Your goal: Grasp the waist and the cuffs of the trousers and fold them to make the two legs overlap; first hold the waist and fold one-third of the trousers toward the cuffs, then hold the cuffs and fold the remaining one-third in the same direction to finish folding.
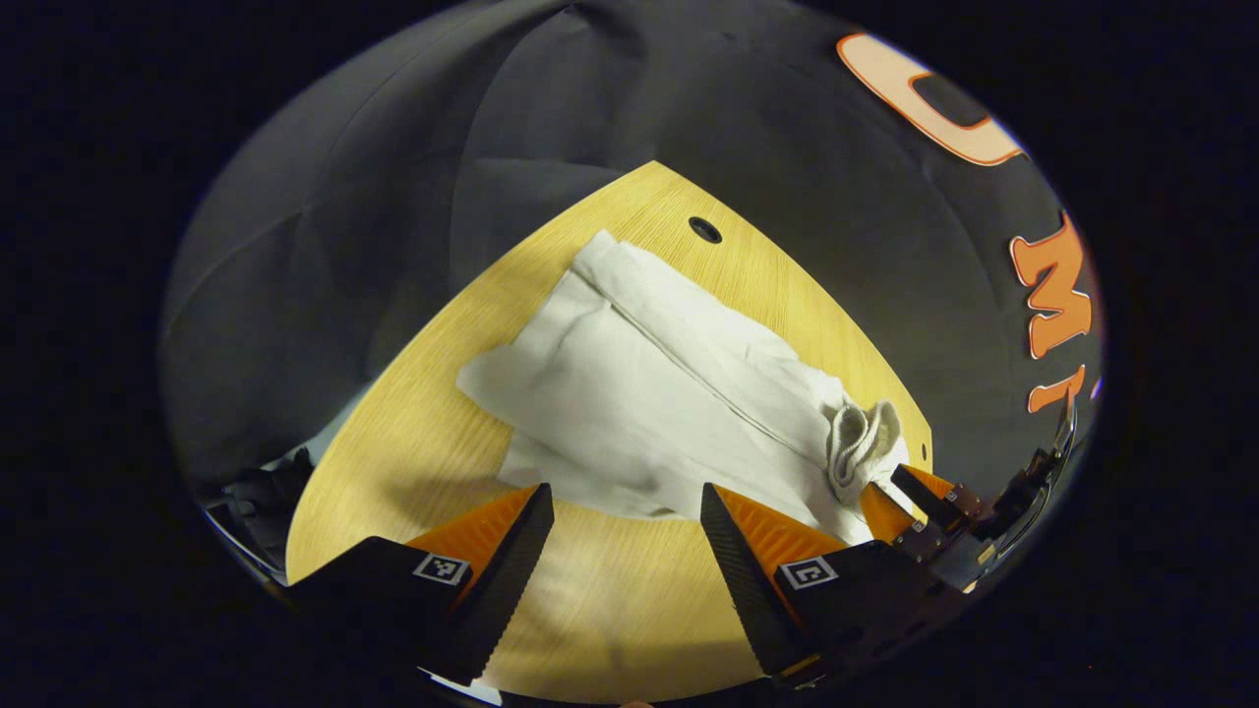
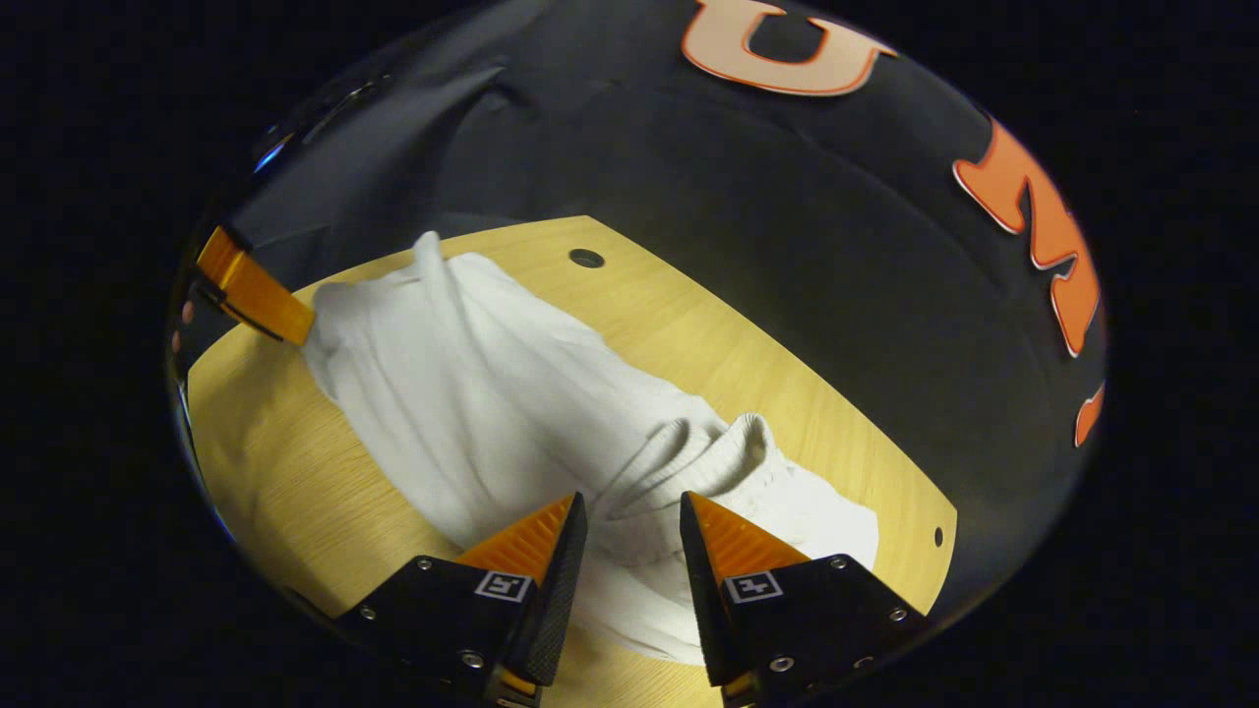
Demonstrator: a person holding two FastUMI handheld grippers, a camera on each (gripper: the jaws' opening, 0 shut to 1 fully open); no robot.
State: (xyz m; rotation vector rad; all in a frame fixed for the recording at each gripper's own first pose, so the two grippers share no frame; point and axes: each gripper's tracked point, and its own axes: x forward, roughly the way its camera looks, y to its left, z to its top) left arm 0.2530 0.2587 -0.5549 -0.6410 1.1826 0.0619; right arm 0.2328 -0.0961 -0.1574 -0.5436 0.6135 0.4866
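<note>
2 grippers over white trousers (image 1: 649, 383), left gripper (image 1: 627, 511) spread wide at the near hem, right gripper (image 2: 632, 519) parted around the ribbed waist (image 2: 689, 462)

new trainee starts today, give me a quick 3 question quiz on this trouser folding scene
1. True or false: the white trousers lie on the wooden table.
2. Multiple choice: in the right gripper view, the right gripper is nearest which part of the trousers? A) the ribbed waistband B) the far hem C) nothing, it hangs off the table
3. Short answer: in the left gripper view, how do the left gripper fingers stand?

Key
1. True.
2. A.
3. Spread apart, just above the trousers' near edge, with nothing pressed between them.
</note>
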